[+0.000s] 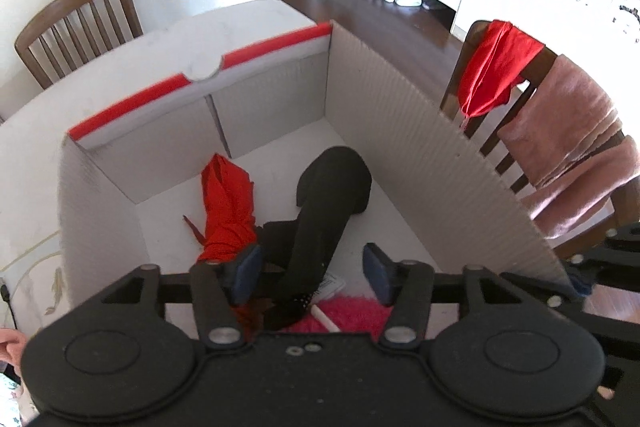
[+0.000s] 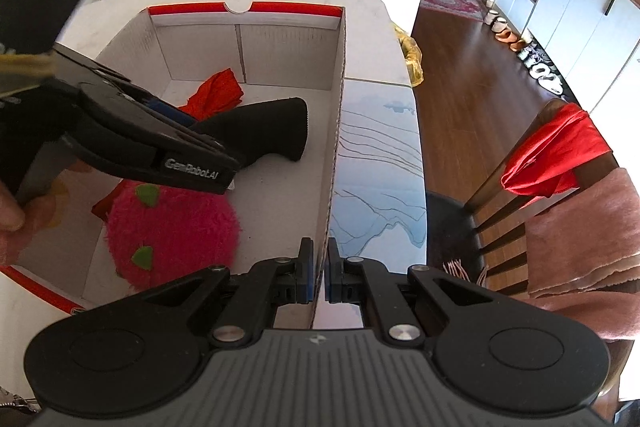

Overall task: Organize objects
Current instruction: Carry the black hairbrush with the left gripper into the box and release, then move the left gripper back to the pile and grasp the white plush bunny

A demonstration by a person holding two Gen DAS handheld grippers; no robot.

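Clamped on the box's near-right wall point(image 2: 335, 131), the right gripper point(image 2: 319, 277) has its pads pressed against the thin corrugated card from either side, so the box is steadied. The left gripper point(image 1: 314, 273) is held inside the box, pointed steeply down, its jaws standing apart; a black sock point(image 1: 320, 211) lies between them, but no pad is seen pressing on it, so it is judged released.

Nearest in the box point(image 1: 384, 95) a pink plush toy point(image 2: 172, 231) with green patches is seen, partly under the left gripper. Beyond it the sock stretches toward the far wall, and a red cloth point(image 1: 226, 207) lies just beside it, touching its near end. The far flap with its red strip point(image 1: 200, 83) stands upright. The box rests on a white table point(image 2: 372, 155). Past the table, a chair point(image 1: 500, 115) draped with a red garment point(image 1: 494, 67) and a pink towel point(image 1: 568, 147) is seen, well apart from the box.

Several risks may be judged from here. The sock could be snagged on a pad and dragged out again if the left gripper is lifted without being cleared. The thin wall could be creased or bent inward if the right grip is twisted. If that grip is released too soon, the light box could be shifted on the table by any brush from the left gripper.
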